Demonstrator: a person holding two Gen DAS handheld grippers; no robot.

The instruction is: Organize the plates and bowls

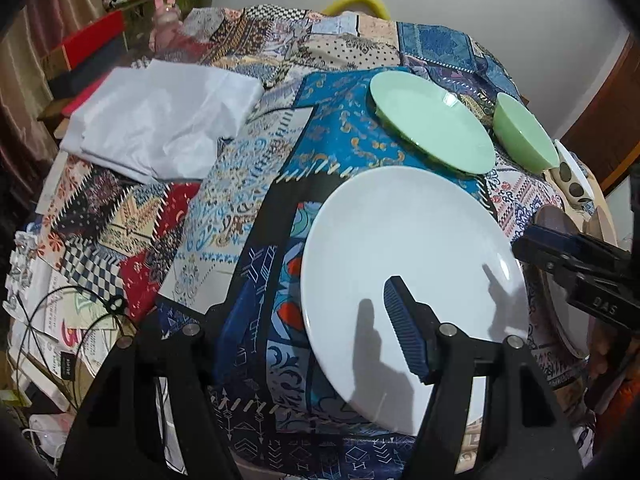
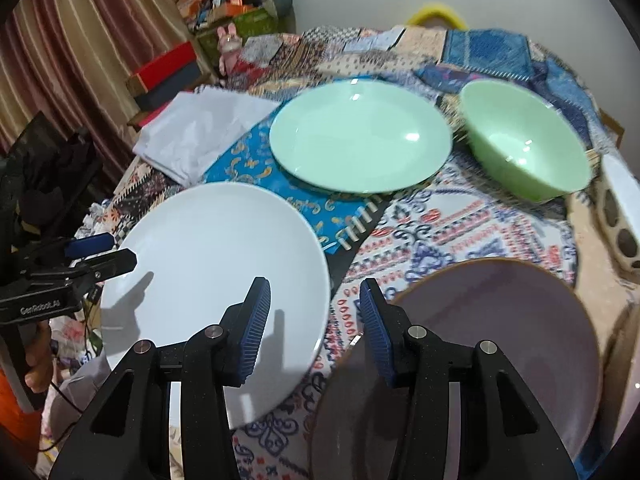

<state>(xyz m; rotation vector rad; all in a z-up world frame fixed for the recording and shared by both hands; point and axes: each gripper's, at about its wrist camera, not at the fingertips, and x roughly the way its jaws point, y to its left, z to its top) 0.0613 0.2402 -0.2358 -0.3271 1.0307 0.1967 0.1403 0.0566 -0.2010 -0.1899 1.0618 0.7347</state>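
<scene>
On the table (image 2: 460,220) lie, from big to small, a white plate (image 2: 216,264), a lilac plate (image 2: 500,320), a green plate (image 2: 360,136) and a green bowl (image 2: 524,136). All look stiff, smooth and breakable; I would take each by its rim. Both the left gripper (image 1: 304,320) and the right gripper (image 2: 314,320) hover with fingers apart, holding nothing.

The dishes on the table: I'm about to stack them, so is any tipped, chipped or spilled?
Nothing stands out. The white plate, green plate, green bowl and brown-rimmed plate all sit upright, apart, empty, with no visible chips. Both grippers are open above them.
</scene>
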